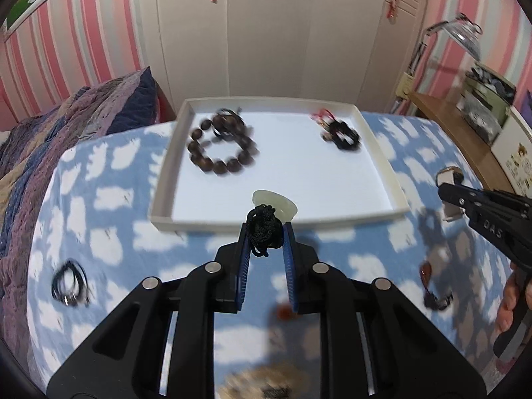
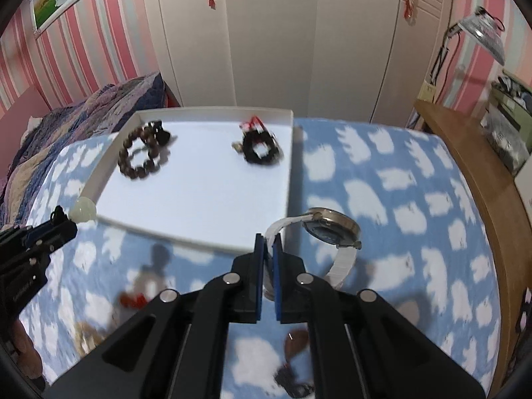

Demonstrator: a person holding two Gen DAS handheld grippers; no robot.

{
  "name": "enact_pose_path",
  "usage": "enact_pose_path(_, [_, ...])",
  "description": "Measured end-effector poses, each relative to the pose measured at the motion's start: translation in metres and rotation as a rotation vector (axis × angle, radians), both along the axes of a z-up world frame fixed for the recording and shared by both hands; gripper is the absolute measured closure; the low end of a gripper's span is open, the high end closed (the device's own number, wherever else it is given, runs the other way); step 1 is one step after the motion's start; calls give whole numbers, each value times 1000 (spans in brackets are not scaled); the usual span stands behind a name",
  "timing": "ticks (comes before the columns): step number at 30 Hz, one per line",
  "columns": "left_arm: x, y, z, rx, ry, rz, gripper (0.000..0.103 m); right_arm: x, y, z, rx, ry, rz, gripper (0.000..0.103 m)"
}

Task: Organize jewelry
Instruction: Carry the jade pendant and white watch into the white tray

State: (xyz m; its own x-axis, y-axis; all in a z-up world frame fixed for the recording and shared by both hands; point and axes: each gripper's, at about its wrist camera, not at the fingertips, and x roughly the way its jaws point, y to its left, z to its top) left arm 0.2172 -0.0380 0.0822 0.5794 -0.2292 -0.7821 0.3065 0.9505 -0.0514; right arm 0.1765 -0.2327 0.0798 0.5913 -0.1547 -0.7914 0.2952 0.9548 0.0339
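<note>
While motion blurs the tray (image 1: 166,179), my left gripper (image 1: 265,232) clamps a black cord knot half-hiding its pale pendant (image 1: 266,199); right gripper (image 2: 268,249) pinches the watch (image 2: 332,229) strap.

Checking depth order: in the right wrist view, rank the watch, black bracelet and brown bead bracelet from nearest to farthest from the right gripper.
1. watch, held by its white strap in the right gripper.
2. black bracelet, tray's far right.
3. brown bead bracelet, tray's far left.

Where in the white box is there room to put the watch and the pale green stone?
The white tray is bare across its middle and whole near half, between the brown bead bracelet far left and the black bracelet far right. Only those far corners are crowded.
</note>
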Motion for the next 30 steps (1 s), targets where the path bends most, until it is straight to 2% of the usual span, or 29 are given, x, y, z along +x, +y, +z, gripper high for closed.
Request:
enact_pose_path(6, [59,17,-8,19,3,29,85,54,6,-7,-5,25,-8,99])
enact_pose_path(13, [109,26,-45,53,47,11,85,107,1,-32,-3,76,-45,99])
enact_pose_path(19, [125,30,-69,49,70,2,85,134,6,-48,-27,97,-63,99])
enact_pose_path(30, [137,24,-74,60,34,5,85,153,11,-76,13,158,-83,99])
